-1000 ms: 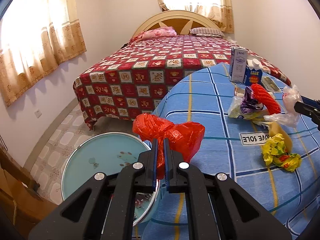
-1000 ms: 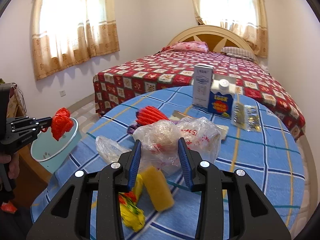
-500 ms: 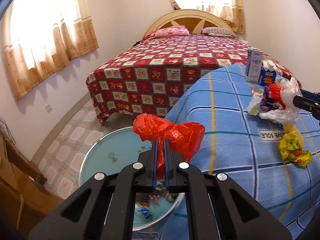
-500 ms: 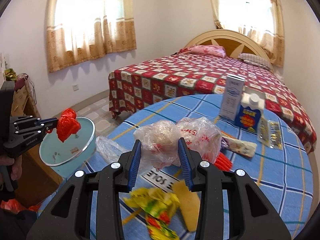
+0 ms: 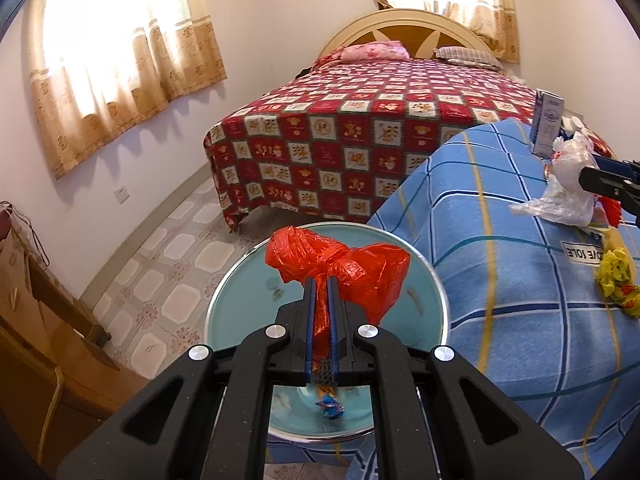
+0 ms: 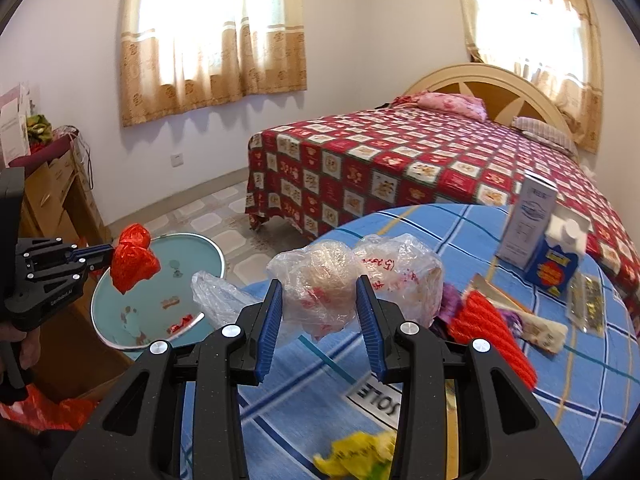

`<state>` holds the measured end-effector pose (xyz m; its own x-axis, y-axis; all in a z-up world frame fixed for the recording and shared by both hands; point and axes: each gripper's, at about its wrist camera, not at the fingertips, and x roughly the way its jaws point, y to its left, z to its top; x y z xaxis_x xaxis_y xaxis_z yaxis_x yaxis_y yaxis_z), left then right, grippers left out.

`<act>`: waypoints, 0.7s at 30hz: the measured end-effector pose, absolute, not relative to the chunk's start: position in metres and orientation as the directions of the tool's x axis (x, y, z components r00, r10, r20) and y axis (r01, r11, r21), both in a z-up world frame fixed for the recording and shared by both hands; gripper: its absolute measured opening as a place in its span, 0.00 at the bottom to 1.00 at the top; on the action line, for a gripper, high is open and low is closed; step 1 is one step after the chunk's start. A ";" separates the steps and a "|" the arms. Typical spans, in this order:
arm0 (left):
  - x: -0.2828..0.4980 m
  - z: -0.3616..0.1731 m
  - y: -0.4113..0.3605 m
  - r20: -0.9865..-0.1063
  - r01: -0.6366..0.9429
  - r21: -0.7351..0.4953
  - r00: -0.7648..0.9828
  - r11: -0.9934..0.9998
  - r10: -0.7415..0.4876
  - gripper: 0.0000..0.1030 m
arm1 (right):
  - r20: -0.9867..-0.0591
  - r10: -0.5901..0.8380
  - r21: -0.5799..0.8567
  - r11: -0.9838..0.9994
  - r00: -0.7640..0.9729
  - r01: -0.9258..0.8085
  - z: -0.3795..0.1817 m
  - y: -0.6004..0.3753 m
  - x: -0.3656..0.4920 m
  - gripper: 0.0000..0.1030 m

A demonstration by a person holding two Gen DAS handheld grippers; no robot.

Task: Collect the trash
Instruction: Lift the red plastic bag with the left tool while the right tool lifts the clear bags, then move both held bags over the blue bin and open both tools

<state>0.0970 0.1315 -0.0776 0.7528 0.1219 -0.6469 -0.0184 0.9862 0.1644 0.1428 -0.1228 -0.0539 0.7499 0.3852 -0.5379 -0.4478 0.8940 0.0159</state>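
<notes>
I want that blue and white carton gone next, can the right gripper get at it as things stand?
Probably not yet: the right gripper is shut on a clear plastic bag. The carton itself stands unobstructed at the table's far edge.

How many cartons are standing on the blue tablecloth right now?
2. A tall white carton stands at the table's far right edge, and a shorter blue carton with a white cap sits right beside it. Others may be hidden behind the clear bags.

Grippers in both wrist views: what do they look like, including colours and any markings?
Both the left gripper and right gripper are matte black, angular linkage frames with cut-outs, silver round pivot screws and blue ribbed finger pads. The left gripper's body bears small pale lettering, too small to read.
</notes>
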 end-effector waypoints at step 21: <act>0.090 -0.082 0.168 -0.643 -0.117 0.208 0.732 0.971 0.226 0.05 | -0.567 0.433 -0.017 0.844 0.701 -0.536 -0.058 -0.064 0.166 0.37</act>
<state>0.0900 0.1676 -0.0818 0.7317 0.2255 -0.6433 -0.1166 0.9712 0.2079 0.1660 -0.0638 -0.0579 0.7006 0.4327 -0.5674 -0.5356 0.8443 -0.0174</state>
